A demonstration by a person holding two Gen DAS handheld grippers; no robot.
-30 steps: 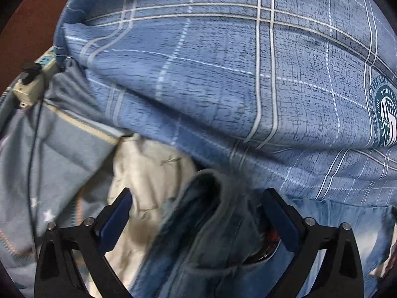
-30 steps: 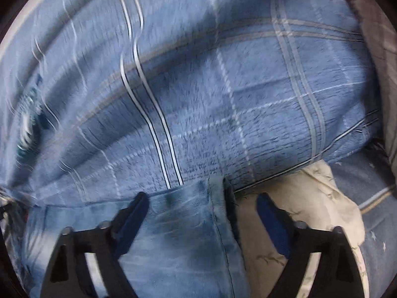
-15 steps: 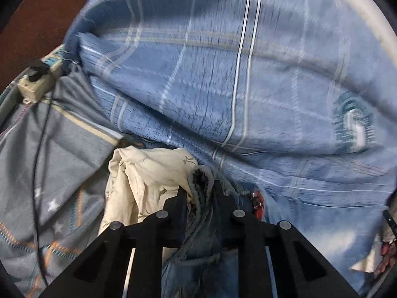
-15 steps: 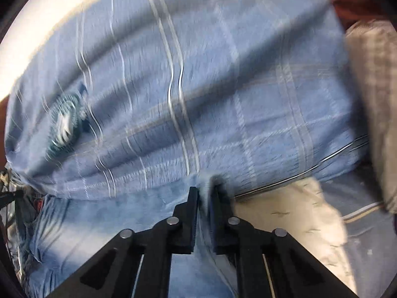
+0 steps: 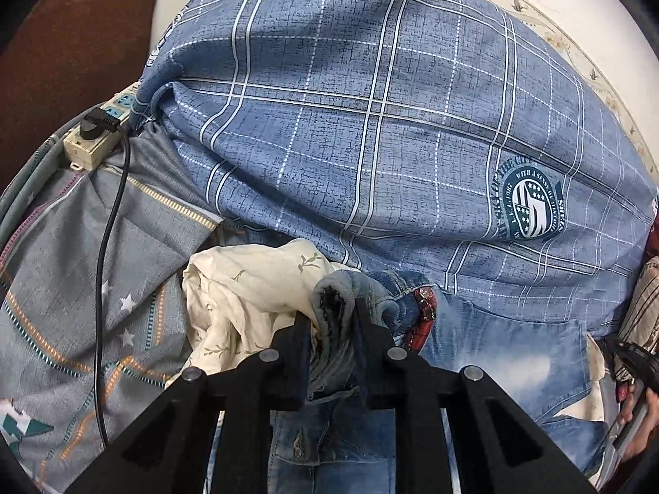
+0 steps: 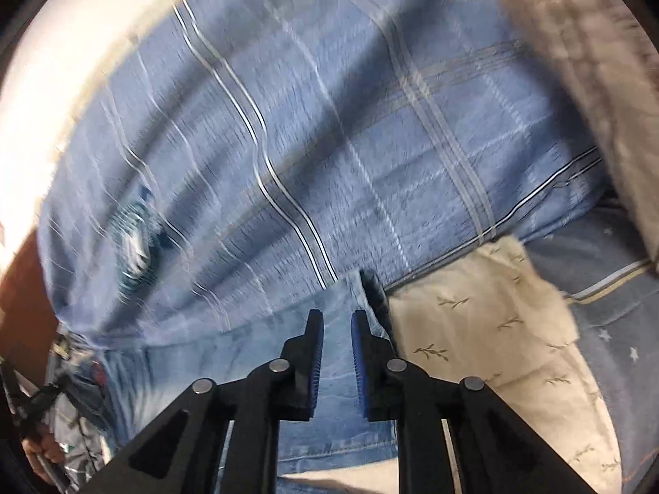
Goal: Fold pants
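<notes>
Blue jeans (image 5: pixel 486 354) low in frame, waistband running left to right below a plaid quilt (image 5: pixel 370 123). Left gripper (image 5: pixel 331 329) clamped on one bunched waistband corner, right gripper (image 6: pixel 335 329) pinching the other.

Left wrist view: sharp and evenly lit, with soft shadows laid across the plaid quilt (image 5: pixel 370 123). Right wrist view: smeared by motion blur, the wall (image 6: pixel 61 82) blown out to glare at 10 o'clock. Both views are bowed by fisheye distortion and ringed by black corners.
</notes>
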